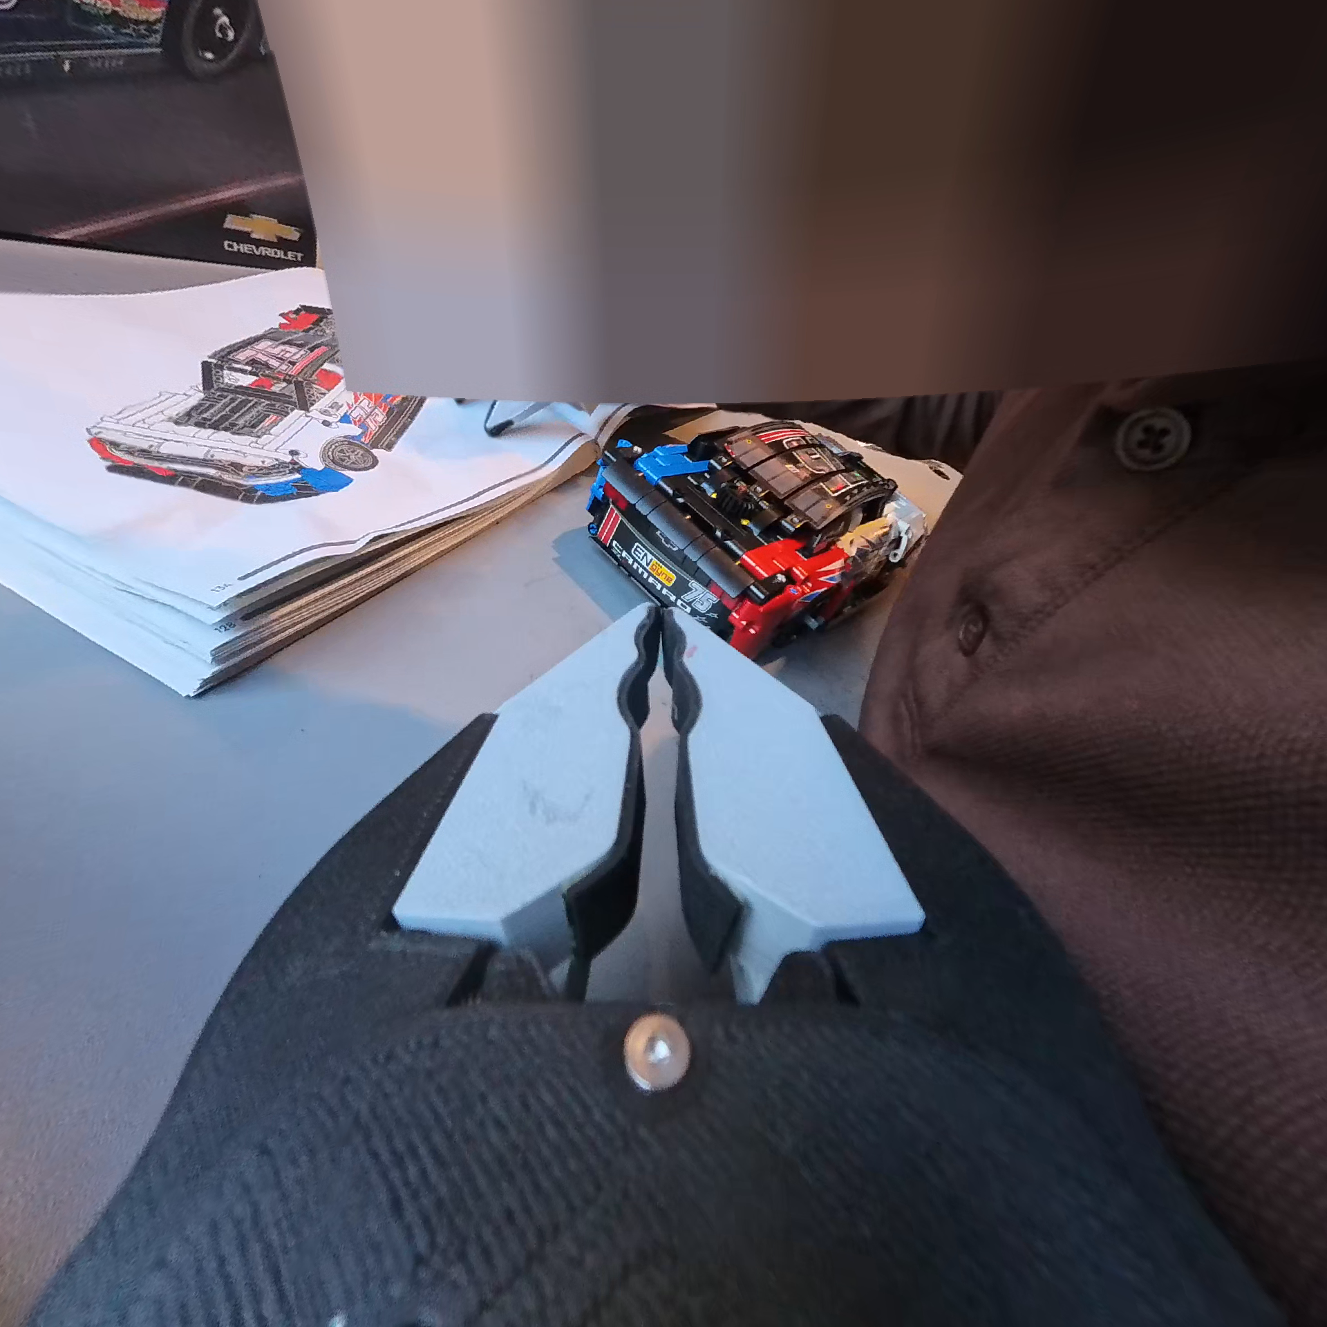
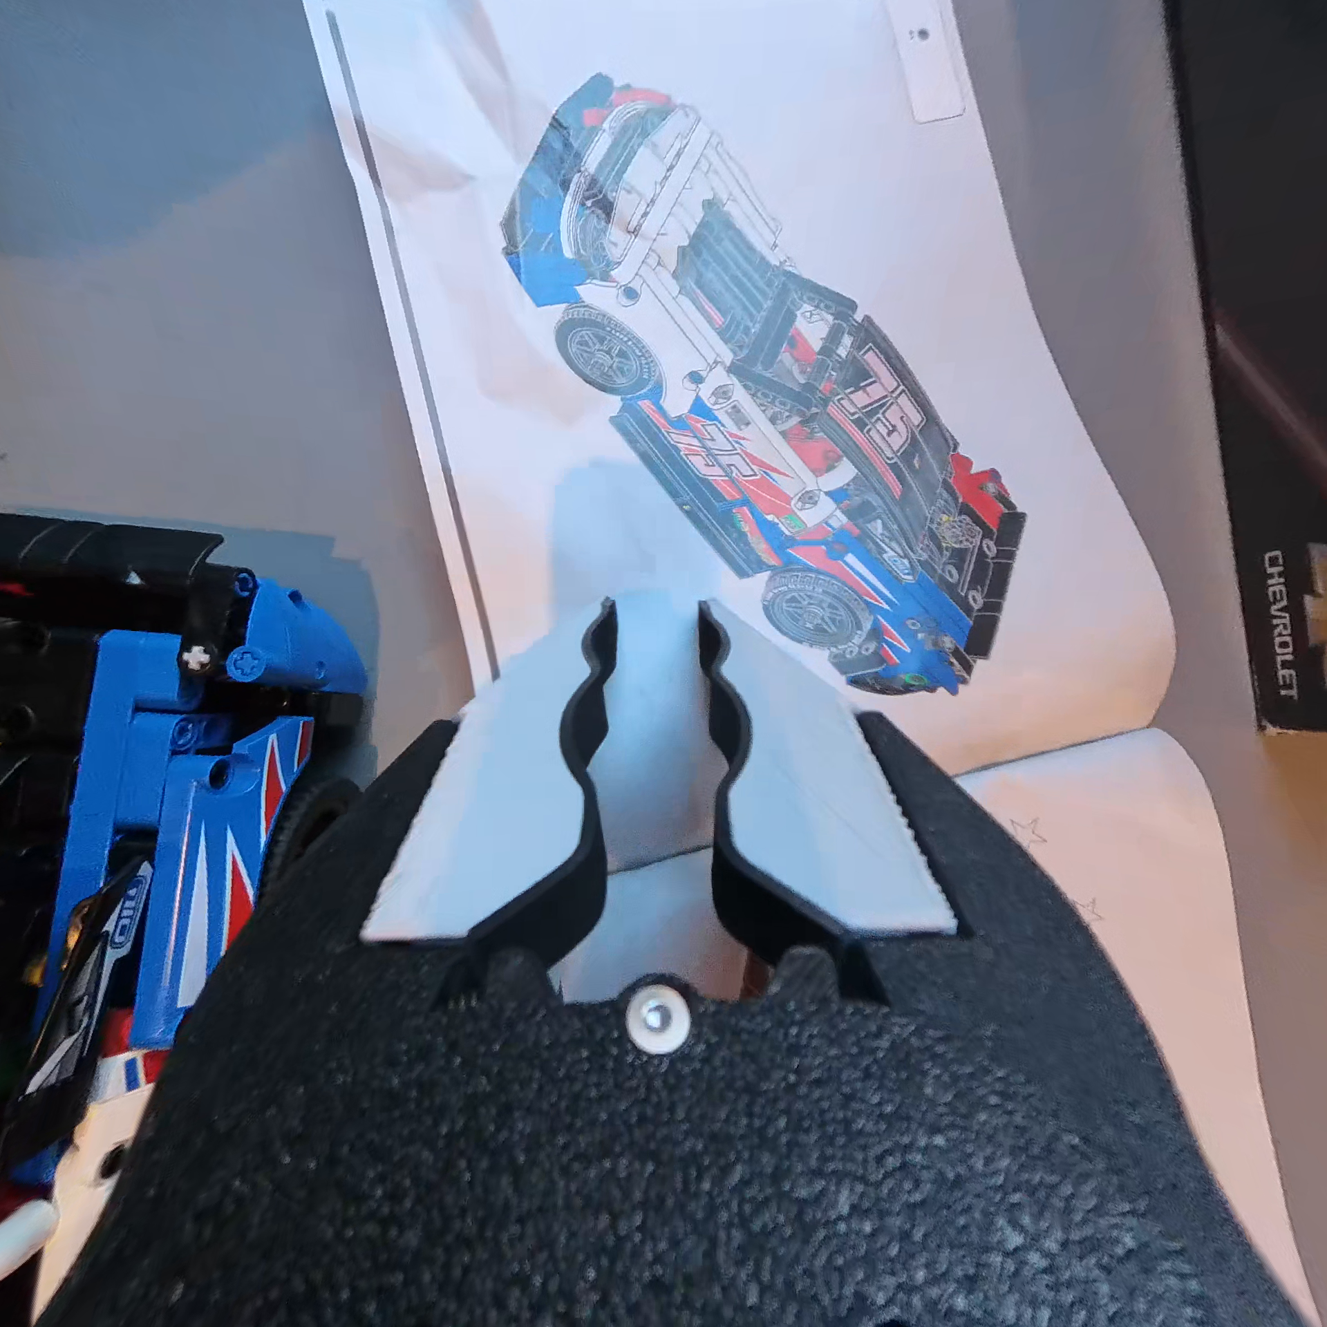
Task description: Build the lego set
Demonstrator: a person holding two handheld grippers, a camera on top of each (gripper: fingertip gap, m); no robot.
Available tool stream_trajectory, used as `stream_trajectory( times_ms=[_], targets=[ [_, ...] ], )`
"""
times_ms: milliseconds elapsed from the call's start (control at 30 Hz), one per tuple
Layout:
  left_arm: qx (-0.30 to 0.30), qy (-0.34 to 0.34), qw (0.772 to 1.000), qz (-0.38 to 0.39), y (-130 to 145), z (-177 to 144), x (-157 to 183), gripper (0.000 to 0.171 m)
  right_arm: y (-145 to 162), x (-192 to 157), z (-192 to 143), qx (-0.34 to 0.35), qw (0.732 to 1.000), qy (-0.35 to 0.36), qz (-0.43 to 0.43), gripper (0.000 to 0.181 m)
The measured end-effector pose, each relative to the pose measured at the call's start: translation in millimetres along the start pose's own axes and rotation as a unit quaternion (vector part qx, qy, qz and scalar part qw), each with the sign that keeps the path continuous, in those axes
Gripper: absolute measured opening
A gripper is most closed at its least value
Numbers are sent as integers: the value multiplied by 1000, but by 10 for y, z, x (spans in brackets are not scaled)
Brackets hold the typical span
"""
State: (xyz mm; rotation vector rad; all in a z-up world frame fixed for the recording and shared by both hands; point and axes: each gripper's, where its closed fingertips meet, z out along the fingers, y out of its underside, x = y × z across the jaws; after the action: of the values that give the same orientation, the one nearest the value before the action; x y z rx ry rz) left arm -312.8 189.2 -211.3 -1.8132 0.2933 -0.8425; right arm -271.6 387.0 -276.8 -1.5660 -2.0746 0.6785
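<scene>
Left tool (image 1: pixel 659 619): fingers pressed together, nothing between them, above the grey counter (image 1: pixel 143 826). Right tool (image 2: pixel 657 610): fingers parted, empty, over the open instruction booklet (image 2: pixel 445 179).
Lego car (image 1: pixel 747 524): black, red and blue, lettered stickers, on the counter just beyond the left tool, beside the booklet.
Printed black set box (image 1: pixel 143 143): behind the booklet.
Person's dark buttoned shirt (image 1: pixel 1113 718): at right.
</scene>
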Motion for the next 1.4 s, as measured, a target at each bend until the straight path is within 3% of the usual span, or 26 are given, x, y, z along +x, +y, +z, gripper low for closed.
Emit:
stream_trajectory(
  times_ms=[300,767,1167,1400],
  targets=[
    [-2,-1,1000,-3,7,3,-4,0,-91,41,-121,36,999,-9,29,26],
    [-1,0,1000,-2,5,-2,2,0,-101,360,-604,106,988,45,98,27],
    [1,-1,1000,0,-3,-2,0,0,-119,353,-648,116,987,46,104,27],
    [7,-17,999,47,-12,-6,58,1,-347,151,-1034,142,982,82,89,28]
  ],
)
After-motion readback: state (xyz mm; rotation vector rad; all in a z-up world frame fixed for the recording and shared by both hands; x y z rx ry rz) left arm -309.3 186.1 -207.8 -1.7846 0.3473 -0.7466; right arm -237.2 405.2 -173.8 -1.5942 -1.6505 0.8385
